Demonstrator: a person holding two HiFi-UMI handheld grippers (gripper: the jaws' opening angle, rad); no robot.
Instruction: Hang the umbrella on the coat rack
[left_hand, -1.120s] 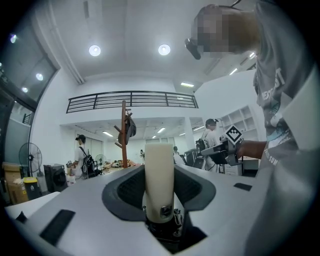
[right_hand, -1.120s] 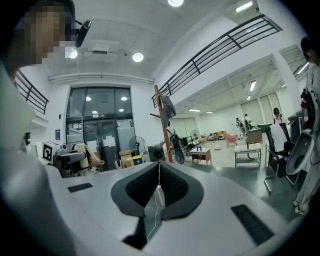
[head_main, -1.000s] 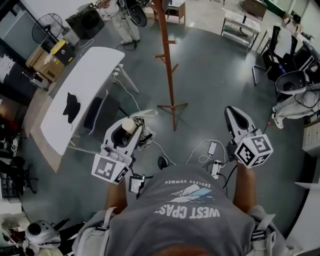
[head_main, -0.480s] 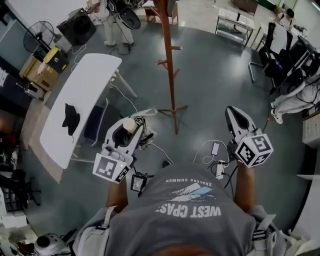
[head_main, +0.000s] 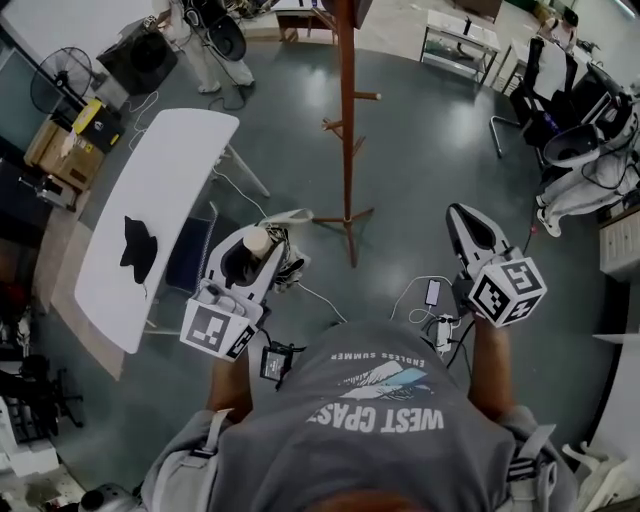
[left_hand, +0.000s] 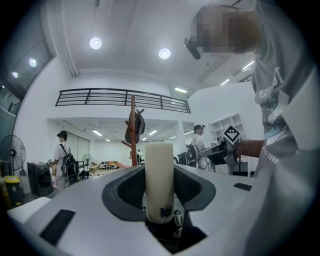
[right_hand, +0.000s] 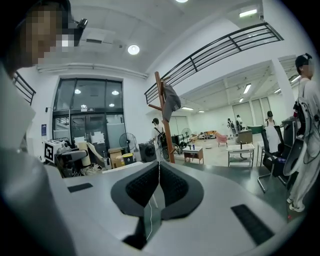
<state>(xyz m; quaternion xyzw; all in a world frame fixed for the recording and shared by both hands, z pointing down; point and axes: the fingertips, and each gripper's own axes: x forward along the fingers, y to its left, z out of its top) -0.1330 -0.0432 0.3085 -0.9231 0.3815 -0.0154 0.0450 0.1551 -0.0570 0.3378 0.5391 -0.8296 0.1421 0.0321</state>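
My left gripper (head_main: 254, 249) is shut on the cream cylindrical handle of the umbrella (head_main: 259, 242), which stands upright between the dark pads (left_hand: 159, 175). The umbrella's dark folded body bunches beside and below the gripper (head_main: 287, 270). The brown wooden coat rack (head_main: 347, 130) stands ahead on the grey floor, between the two grippers in the head view. It shows far off in the left gripper view (left_hand: 133, 127) and in the right gripper view (right_hand: 163, 122), with a dark garment on its top pegs. My right gripper (head_main: 462, 216) is shut with nothing in it, its pads meeting (right_hand: 159, 172).
A white table (head_main: 150, 190) with a black item (head_main: 135, 245) stands to the left. A power strip, a phone and cables (head_main: 432, 310) lie on the floor by my feet. Chairs (head_main: 545, 100), a metal cart (head_main: 455, 45), a fan and several people stand around the room's edges.
Both grippers have travelled forward with me toward the coat rack, which now stands nearer and straighter in the head view. The hold on the umbrella handle is unchanged.
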